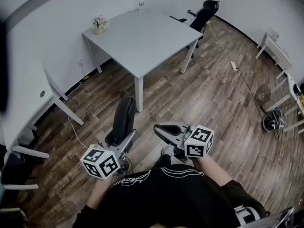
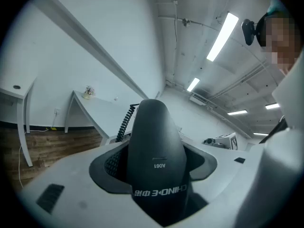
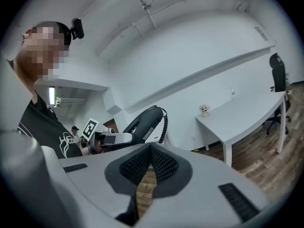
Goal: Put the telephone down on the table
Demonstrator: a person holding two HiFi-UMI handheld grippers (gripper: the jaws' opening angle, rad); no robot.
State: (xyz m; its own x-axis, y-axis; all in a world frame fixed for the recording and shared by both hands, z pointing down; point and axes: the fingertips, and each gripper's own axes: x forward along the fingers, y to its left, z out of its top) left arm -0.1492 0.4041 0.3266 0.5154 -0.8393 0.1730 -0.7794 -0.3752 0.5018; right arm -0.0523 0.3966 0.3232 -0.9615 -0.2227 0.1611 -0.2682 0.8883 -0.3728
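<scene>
Grey table (image 1: 147,39): flower pot (image 1: 99,24) at corner, glass (image 1: 141,4) at far edge.

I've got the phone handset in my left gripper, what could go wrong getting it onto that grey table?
The left gripper clamps the handset near one end, most of it standing free above the jaws, so it may pivot or slip. Its coiled cord trails loose and might snag. The table holds a small flower pot near one corner; avoid knocking it.

The telephone (image 1: 124,118) had its lower end buried inside the left tool (image 1: 119,139). At twelve o'clock on the desk (image 1: 142,39), a small clear item (image 1: 141,4) was too tiny to identify.
</scene>
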